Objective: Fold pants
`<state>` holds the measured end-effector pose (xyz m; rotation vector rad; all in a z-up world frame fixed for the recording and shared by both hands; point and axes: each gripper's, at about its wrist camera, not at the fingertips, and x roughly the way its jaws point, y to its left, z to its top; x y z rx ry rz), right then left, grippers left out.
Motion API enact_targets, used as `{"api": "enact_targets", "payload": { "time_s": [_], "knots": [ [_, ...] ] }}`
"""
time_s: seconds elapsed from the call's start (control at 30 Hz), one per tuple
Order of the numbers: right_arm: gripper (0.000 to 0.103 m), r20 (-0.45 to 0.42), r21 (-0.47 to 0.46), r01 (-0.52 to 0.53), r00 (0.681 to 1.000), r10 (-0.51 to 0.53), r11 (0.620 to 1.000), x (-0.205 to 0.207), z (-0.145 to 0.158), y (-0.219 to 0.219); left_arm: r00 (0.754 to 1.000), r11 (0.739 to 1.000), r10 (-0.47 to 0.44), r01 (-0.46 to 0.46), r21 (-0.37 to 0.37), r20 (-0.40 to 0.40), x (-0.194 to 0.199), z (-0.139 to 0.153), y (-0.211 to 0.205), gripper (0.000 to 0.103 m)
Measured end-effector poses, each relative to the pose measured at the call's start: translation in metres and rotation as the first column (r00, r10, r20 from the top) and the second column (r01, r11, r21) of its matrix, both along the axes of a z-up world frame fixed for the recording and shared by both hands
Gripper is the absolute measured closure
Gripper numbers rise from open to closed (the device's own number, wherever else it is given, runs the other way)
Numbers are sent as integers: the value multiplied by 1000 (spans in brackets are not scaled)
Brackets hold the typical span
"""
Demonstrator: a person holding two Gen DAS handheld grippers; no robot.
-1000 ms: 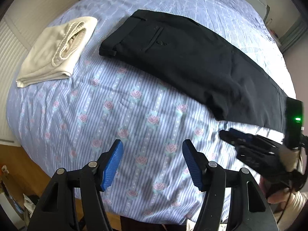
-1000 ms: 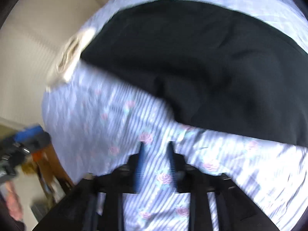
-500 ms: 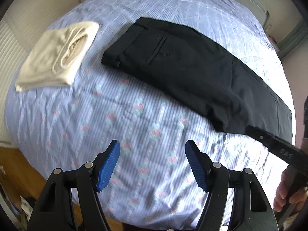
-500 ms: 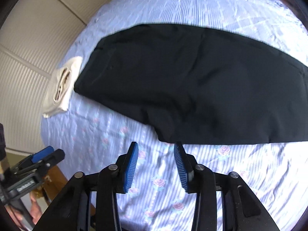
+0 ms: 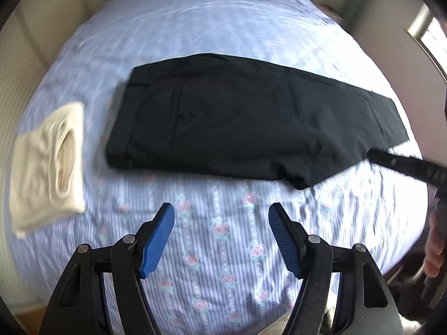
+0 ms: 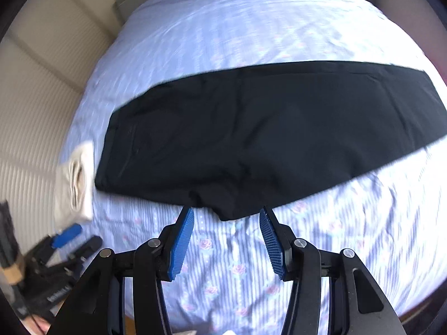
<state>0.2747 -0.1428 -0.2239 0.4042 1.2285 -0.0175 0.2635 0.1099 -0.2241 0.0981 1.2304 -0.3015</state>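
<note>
Black pants (image 5: 237,122) (image 6: 265,139) lie flat on the bed, folded lengthwise, waistband at the left and leg ends at the right. My left gripper (image 5: 222,212) hangs open above the bedsheet in front of the pants, nothing between its blue pads. My right gripper (image 6: 226,215) hovers over the near edge of the pants at the crotch corner; its jaws are opening and empty. In the left wrist view the right gripper shows as a black bar (image 5: 410,164) at the right edge. In the right wrist view the left gripper (image 6: 67,237) appears at the lower left.
A folded cream garment (image 5: 47,167) (image 6: 76,181) lies on the bed left of the pants. The bed (image 5: 223,251) has a blue striped sheet with pink roses. A ribbed pale wall (image 6: 28,139) runs along the left. A person's hand (image 5: 435,248) shows at the right edge.
Both grippers rose and rolled, so the pants now lie more level in view. The right gripper's jaws widened. The pants and cream garment stayed in place.
</note>
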Motion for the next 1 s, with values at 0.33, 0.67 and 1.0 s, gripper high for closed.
{"api": "enact_targets", "payload": {
  "time_s": [0.33, 0.67, 1.0],
  "knots": [
    [52, 72, -116, 217, 975, -209, 969, -36, 41, -92, 983, 985, -170, 172, -31, 68, 11, 14, -80, 34],
    [52, 145, -141, 433, 899, -414, 890, -74, 56, -248, 896, 902, -412, 427, -62, 164, 33, 38, -246, 34],
    [46, 140, -86, 564, 823, -551, 821, -47, 9, -355, 778, 786, -605, 617, -26, 172, 137, 20, -406, 34]
  ]
}}
